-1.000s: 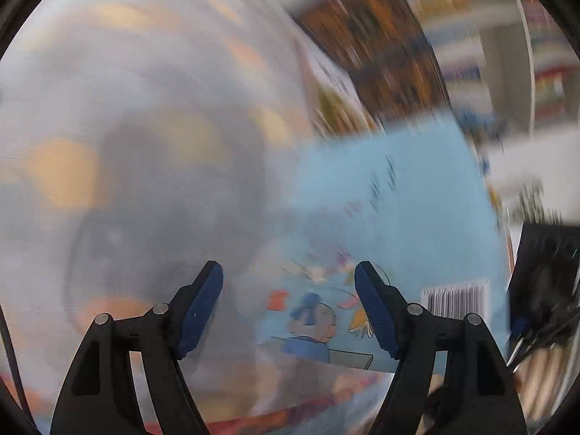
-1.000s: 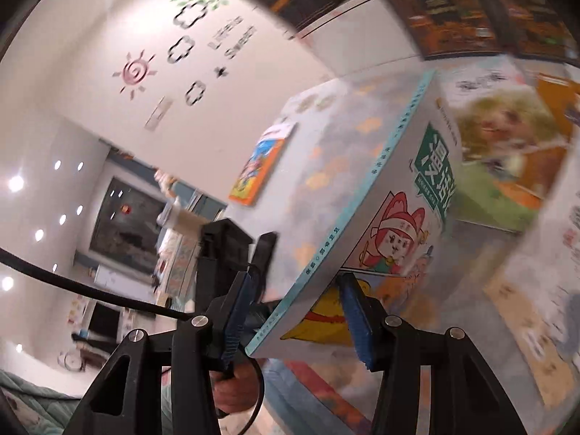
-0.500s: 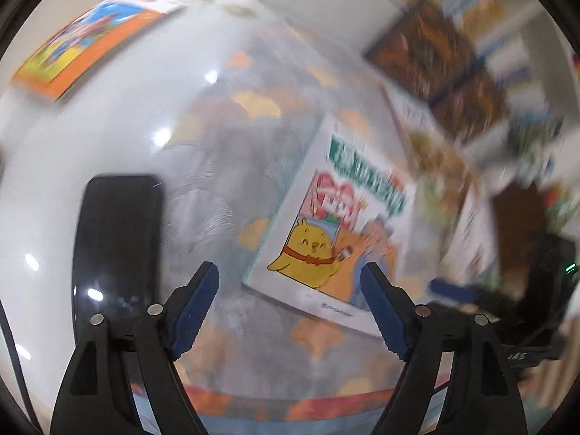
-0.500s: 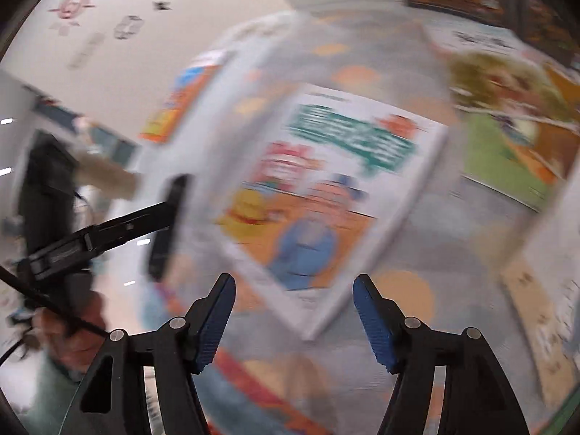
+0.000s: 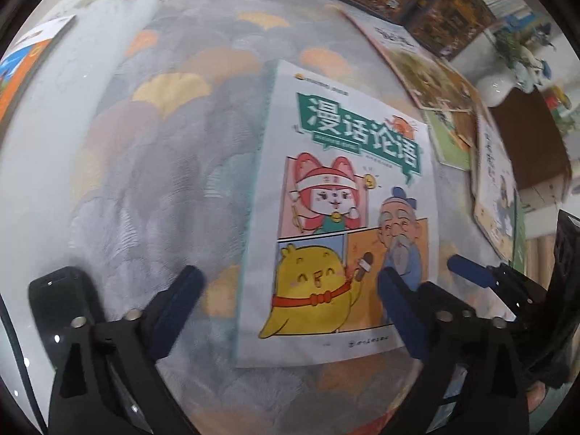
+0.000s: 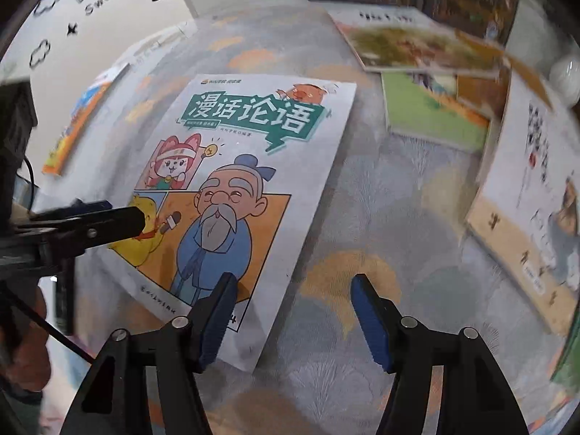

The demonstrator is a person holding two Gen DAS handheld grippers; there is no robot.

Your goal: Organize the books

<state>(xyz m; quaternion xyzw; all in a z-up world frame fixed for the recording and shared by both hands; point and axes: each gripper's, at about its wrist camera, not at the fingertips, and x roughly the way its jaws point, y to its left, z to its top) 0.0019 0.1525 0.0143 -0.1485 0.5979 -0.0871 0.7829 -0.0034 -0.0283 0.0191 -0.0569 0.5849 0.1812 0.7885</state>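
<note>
On the grey patterned rug [image 5: 152,166], the comic book [image 5: 344,217] lies flat and face up, freed from both claws, its lower edge toward the cameras. In the left wrist view the left gripper [image 5: 286,304] hangs over the book's bottom corner at about 6 o'clock, jaws spread wide with nothing pressed between them; they have just been opening. In the right wrist view the right gripper [image 6: 293,319] straddles the book's lower right corner at 6 o'clock, its left finger over the cover and its right finger over bare rug, parted and gripping nothing; its jaws too have been opening. More books wait unsorted: a green picture book [image 6: 431,112] at 1 o'clock, a pale book [image 6: 533,188] at 3 o'clock, and an orange book [image 6: 76,123] leaning by the wall at 9 o'clock. I judge that the step in hand is the laying down of this book as the base of a pile, and that the next move calls for lifting clear and reaching toward one of the scattered books, likely the nearest on the right, catching it by an edge. A second ago the right claw held this book up off the rug by its lower edge; half a second ago it was already flat.
</note>
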